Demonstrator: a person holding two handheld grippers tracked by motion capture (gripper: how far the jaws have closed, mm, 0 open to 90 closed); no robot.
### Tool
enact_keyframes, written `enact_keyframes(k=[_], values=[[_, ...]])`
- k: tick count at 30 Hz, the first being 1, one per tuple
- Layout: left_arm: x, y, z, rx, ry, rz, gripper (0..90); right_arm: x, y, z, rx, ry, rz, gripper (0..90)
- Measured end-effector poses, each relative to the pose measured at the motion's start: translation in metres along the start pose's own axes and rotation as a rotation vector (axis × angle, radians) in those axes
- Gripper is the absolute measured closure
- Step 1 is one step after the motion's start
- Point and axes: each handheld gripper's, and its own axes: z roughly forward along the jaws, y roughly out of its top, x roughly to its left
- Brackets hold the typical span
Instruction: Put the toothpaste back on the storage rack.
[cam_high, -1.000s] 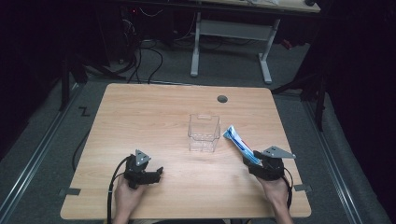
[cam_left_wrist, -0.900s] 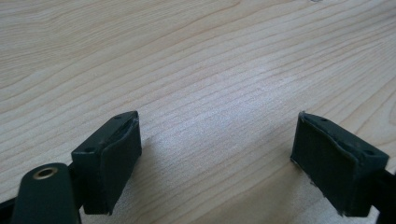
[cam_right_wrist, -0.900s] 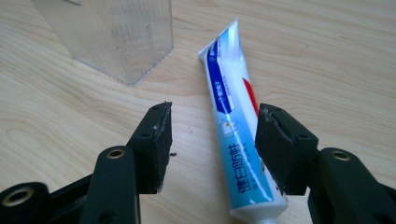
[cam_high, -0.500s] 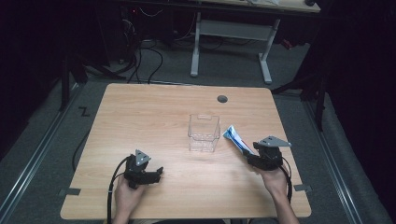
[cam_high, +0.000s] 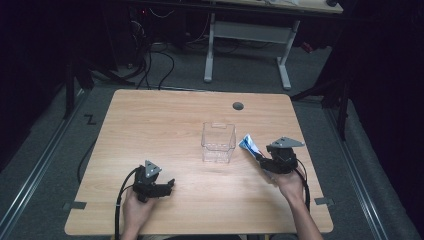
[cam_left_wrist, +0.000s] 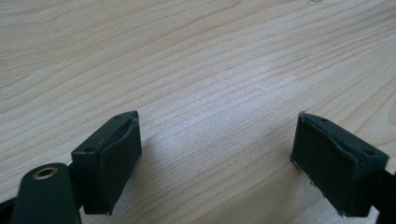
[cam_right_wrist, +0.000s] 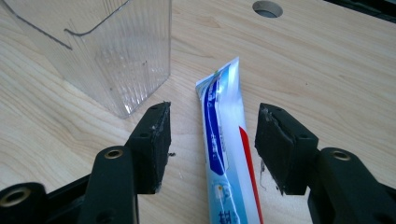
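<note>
Our right gripper (cam_right_wrist: 212, 140) gaping astride the toothpaste tube (cam_right_wrist: 224, 140), unclamped, clear plastic bin (cam_right_wrist: 107, 51) just beside, tube lettering unreadable, left gripper (cam_left_wrist: 217, 163) wide, empty

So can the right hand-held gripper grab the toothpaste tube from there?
Probably yes. The right hand-held gripper is open, with a jaw on each side of the toothpaste tube, and nothing sits between them; the clear box stands off to one side.

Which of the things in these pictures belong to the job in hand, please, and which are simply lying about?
Part of the job:
- toothpaste tube, lying between the open right gripper jaws
- clear plastic container beside it

Lying about:
- left gripper, open over bare table
- cable hole
- desk frame on the floor behind
</note>
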Motion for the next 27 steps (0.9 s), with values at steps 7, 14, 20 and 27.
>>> enact_keyframes(k=[7,14,20,27], values=[[0.0,0.0,0.0,0.0,0.0,0.0,15.9,0.001,0.01,0.014,0.036,-0.011,-0.026,45.9],[0.0,0.0,0.0,0.0,0.0,0.0,15.9,0.002,0.014,0.031,0.085,-0.001,-0.022,45.1],[0.0,0.0,0.0,0.0,0.0,0.0,15.9,0.004,0.019,0.042,0.107,-0.011,-0.039,44.7],[0.0,0.0,0.0,0.0,0.0,0.0,15.9,0.007,0.021,0.058,0.162,-0.019,-0.057,44.1]])
